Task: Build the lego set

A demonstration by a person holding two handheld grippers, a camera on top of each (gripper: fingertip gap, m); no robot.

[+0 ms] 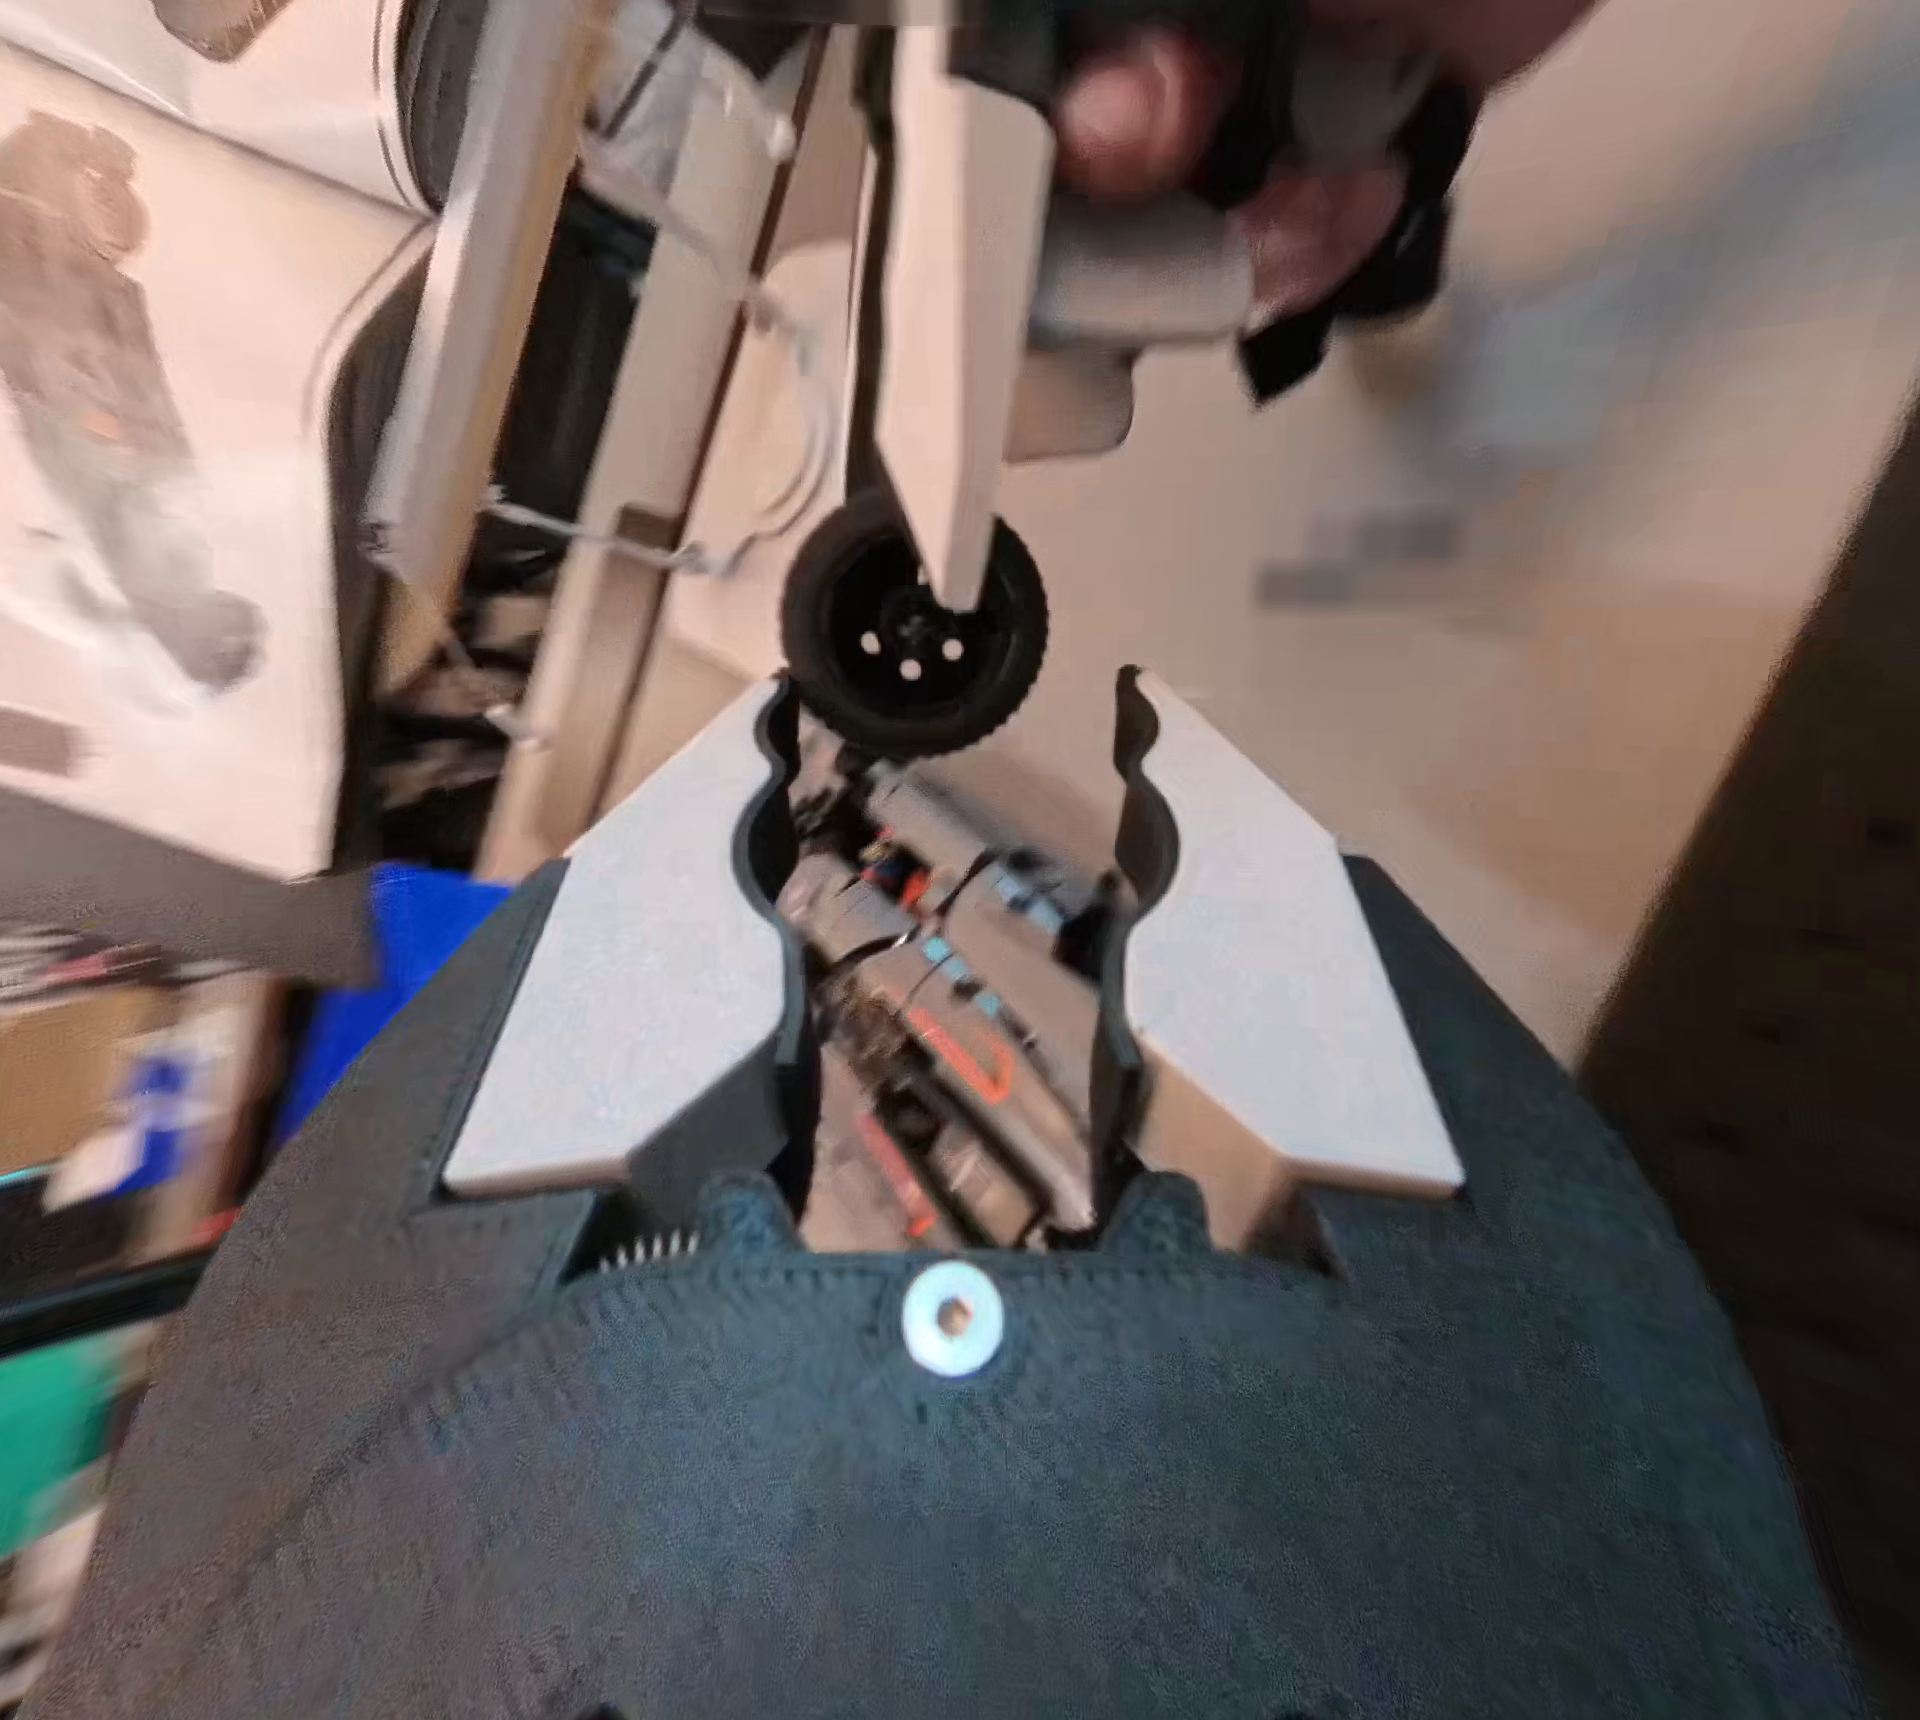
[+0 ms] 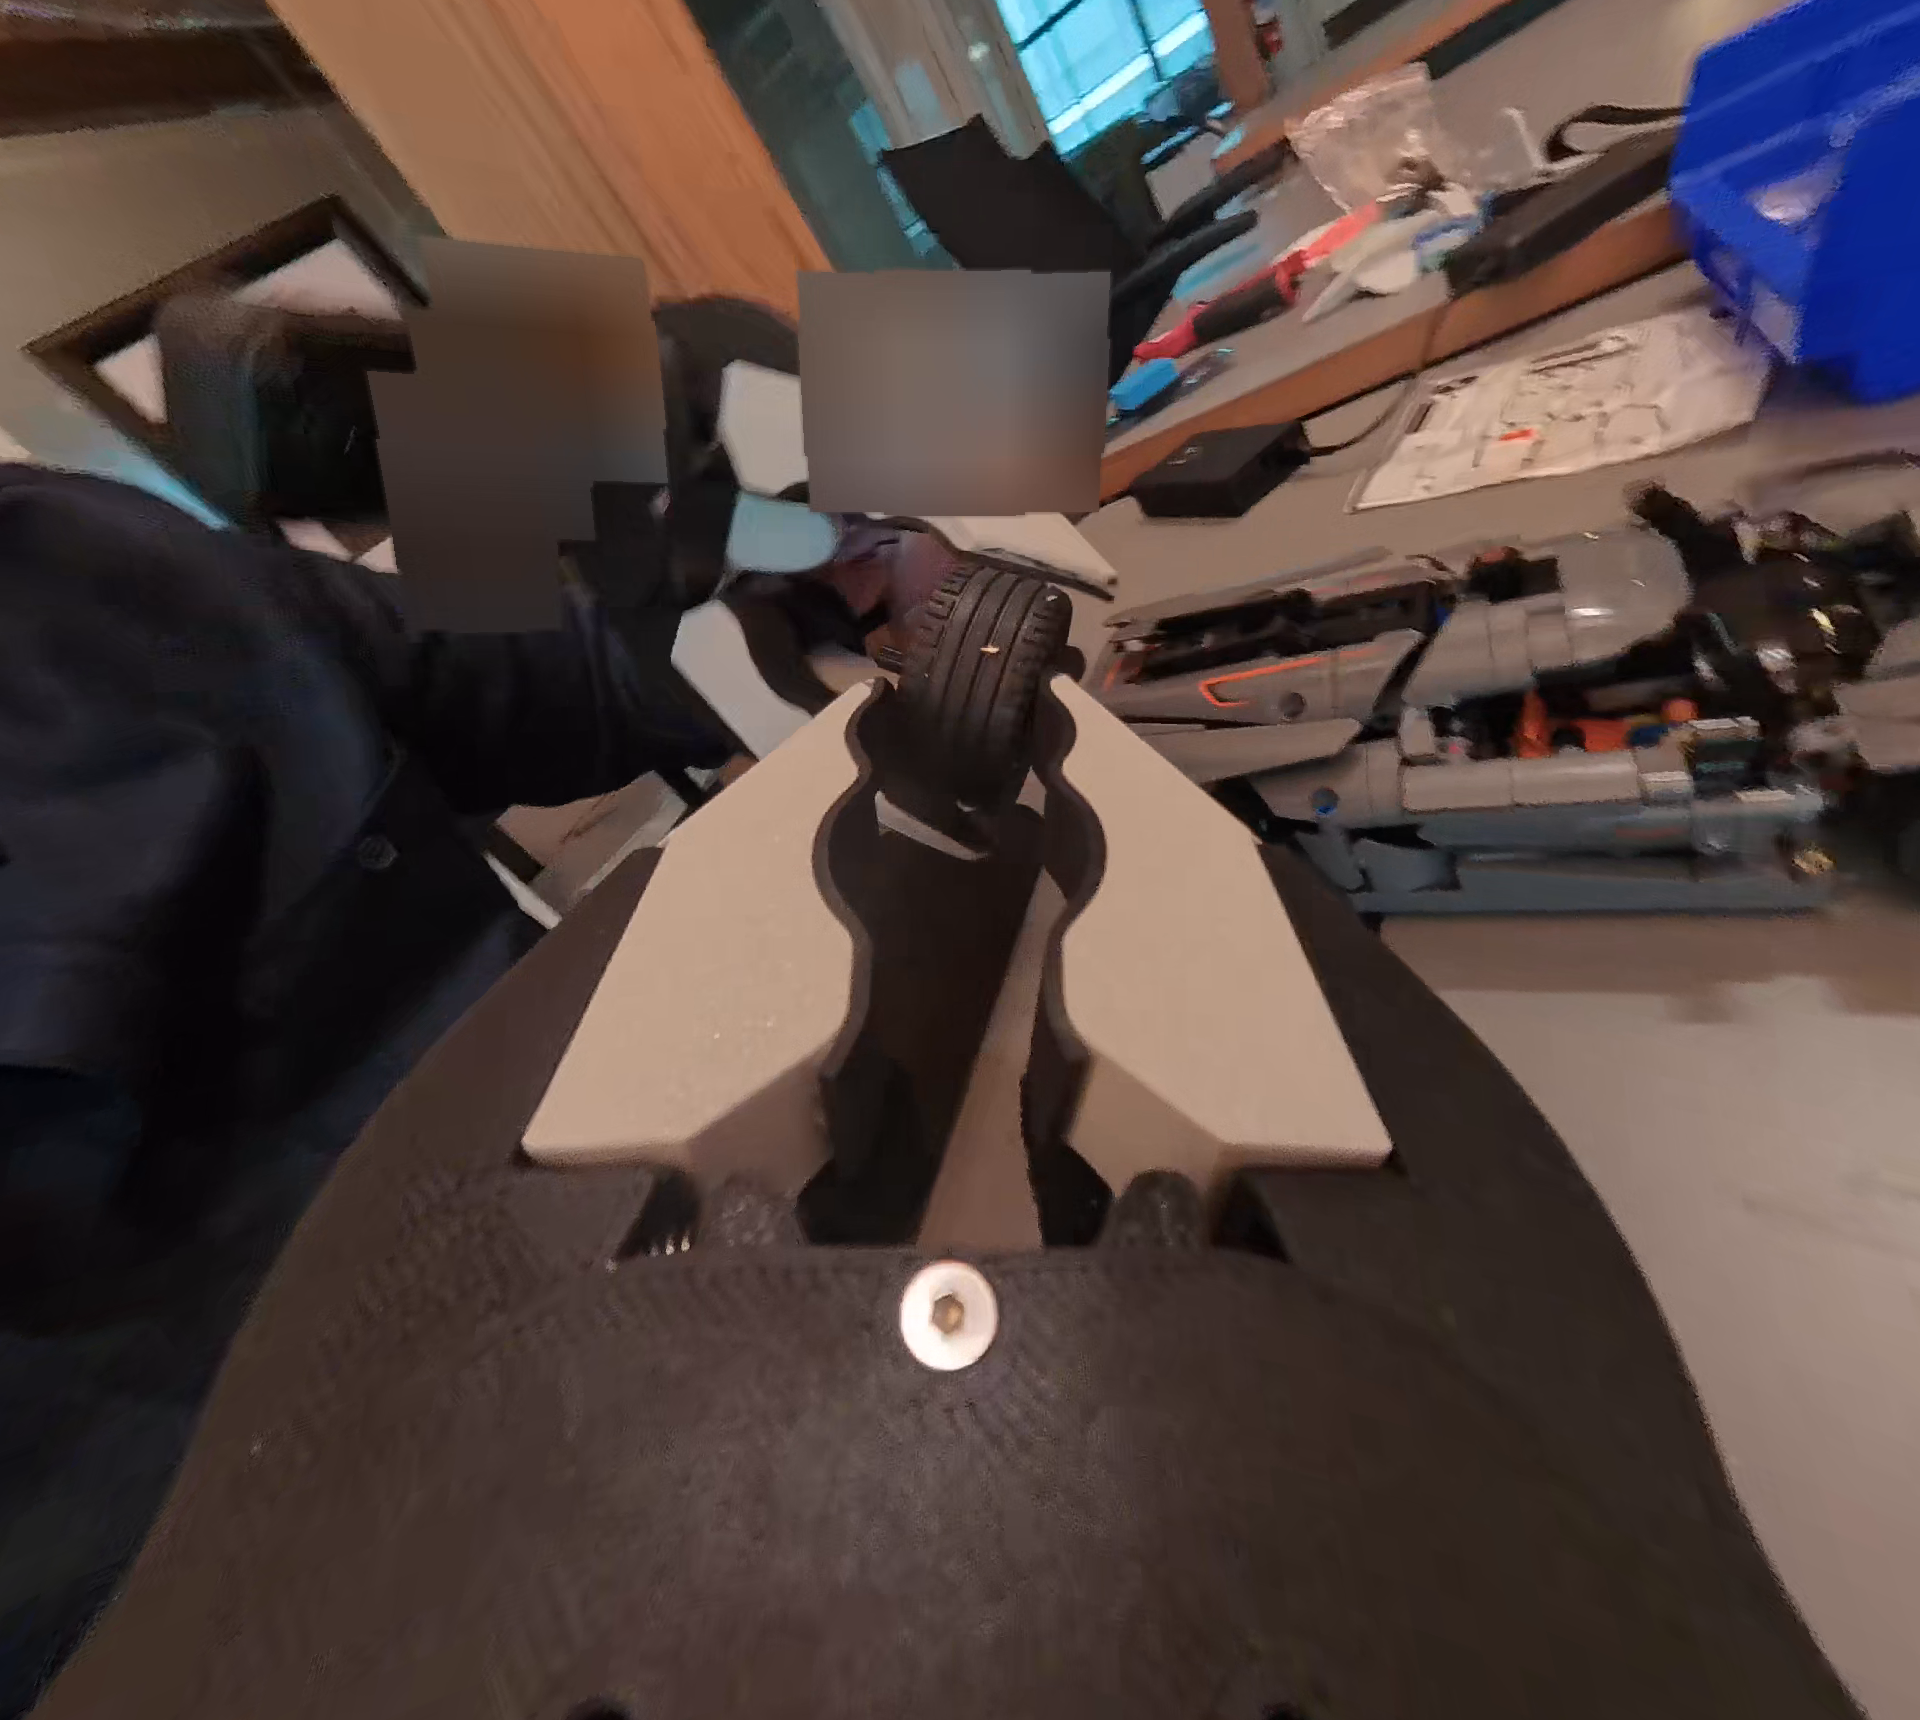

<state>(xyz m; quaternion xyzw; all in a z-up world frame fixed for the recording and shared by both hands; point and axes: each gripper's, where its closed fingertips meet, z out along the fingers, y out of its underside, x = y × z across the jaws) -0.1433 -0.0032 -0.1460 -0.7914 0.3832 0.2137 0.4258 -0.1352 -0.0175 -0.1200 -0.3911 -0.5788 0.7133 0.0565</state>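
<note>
1. Right wrist view: the right gripper (image 2: 961,704) pinches a black rubber wheel (image 2: 982,688) between its fingertips, tread facing the camera, and the tyre stands nearly upright with a slight tilt.
2. Left wrist view: the left gripper (image 1: 956,694) has its fingers spread wide, nothing between them. The wheel (image 1: 914,636) hangs just past its tips, nearer the left finger, held by the other gripper's pale finger (image 1: 951,382) coming in from above.
3. Open room: the gap between the left fingers is wider than the wheel. Beyond the right gripper's tips there is little free space, since the left gripper's pale fingers (image 2: 774,527) and the person's dark sleeve (image 2: 312,735) sit just ahead and to the left.
4. The grey lego car (image 2: 1507,725), with orange accents, lies on the grey table (image 2: 1662,1099) ahead and to the right of the right gripper, apart from the wheel. In the left wrist view, blurred parts of the car (image 1: 935,995) show through the finger gap, below the wheel.
5. Farther right of the right gripper: an instruction sheet (image 2: 1558,423) behind the car, a blue bin (image 2: 1818,184) at the frame edge, and a black box (image 2: 1216,465) on the table.
6. A person's hand (image 1: 1247,143) grips the right gripper's handle beyond the left gripper's tips; that region is motion-blurred.
</note>
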